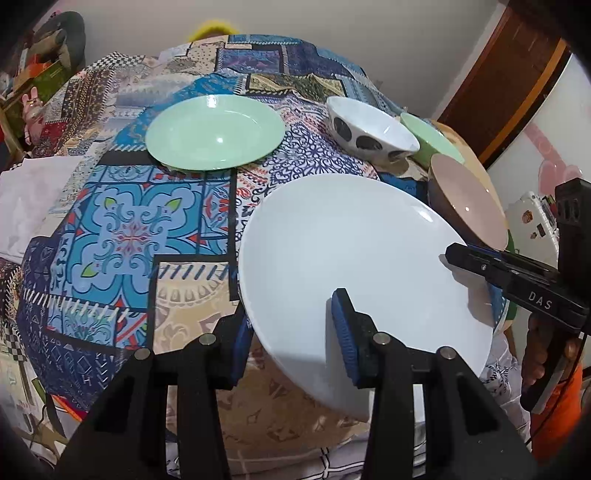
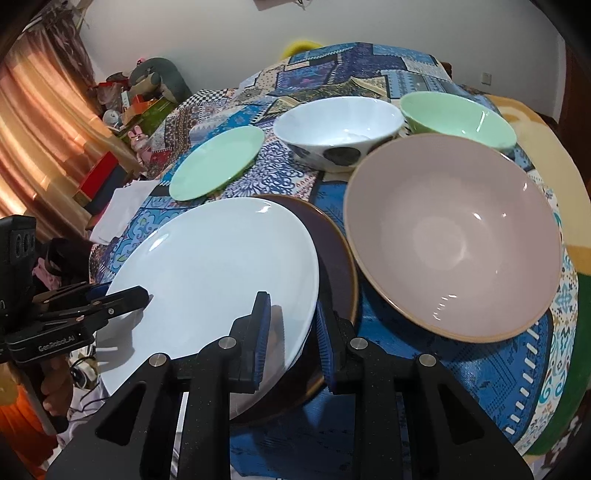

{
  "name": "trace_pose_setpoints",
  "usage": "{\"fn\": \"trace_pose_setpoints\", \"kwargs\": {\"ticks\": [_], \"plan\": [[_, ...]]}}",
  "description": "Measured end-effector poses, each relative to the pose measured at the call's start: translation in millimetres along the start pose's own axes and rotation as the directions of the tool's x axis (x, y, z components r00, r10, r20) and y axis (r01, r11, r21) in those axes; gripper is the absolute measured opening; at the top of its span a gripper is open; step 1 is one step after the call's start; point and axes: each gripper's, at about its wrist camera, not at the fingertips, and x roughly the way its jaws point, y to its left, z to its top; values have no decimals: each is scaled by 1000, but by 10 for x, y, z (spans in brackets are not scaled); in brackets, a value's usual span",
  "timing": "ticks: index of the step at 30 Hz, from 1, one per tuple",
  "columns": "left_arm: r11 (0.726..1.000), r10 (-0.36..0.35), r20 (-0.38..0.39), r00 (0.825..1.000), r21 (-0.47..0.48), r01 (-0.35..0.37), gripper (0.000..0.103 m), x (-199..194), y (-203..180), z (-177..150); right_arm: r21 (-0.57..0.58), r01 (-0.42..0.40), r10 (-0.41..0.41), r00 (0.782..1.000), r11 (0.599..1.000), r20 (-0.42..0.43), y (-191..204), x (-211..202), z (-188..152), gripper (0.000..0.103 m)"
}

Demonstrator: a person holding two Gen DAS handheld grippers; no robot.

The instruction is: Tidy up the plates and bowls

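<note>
White plate [image 1: 354,266] rim clamped in both jaws, above brown plate [image 2: 332,251].

Bright indoor light, glare spots, fisheye-warped edges.

A bedroom around us, pale walls [image 2: 221,33].
We see orange curtains [image 2: 33,122], a brown wooden door [image 1: 506,74], and cluttered shelves [image 2: 122,107].

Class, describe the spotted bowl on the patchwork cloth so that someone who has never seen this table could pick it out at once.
Start at the patchwork tablecloth and look to its far side, past the big pink bowl. There, between the green plate and the green bowl, stands the spotted bowl. It is white inside, and it alone has large dark spots on its outer wall.
</note>
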Motion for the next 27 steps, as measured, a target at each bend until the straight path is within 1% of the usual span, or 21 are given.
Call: {"fn": "trace_pose_setpoints", "kwargs": {"ticks": [10, 20, 23, 27], "plan": [[1000, 9, -26, 1000, 13, -9, 42, 164, -91, 55, 39, -13, 13, 1000, 999, 9, -127, -4, -29, 22], [1000, 3, -52, 999, -5, -4, 42, 299, -55, 112, 38, -5, 4, 1000, 999, 21, -133, -34, -37, 22], [1000, 10, -51, 999, 0, -10, 42, 328, -63, 132, 31, 6, -7, 1000, 1000, 26, -135, -48, -33, 22], [1000, 22, -58, 998, 9, -21, 42, 380, -79, 150, 13, 40, -41, 999, 999, 27, -122, -41, -48, 23]]}}
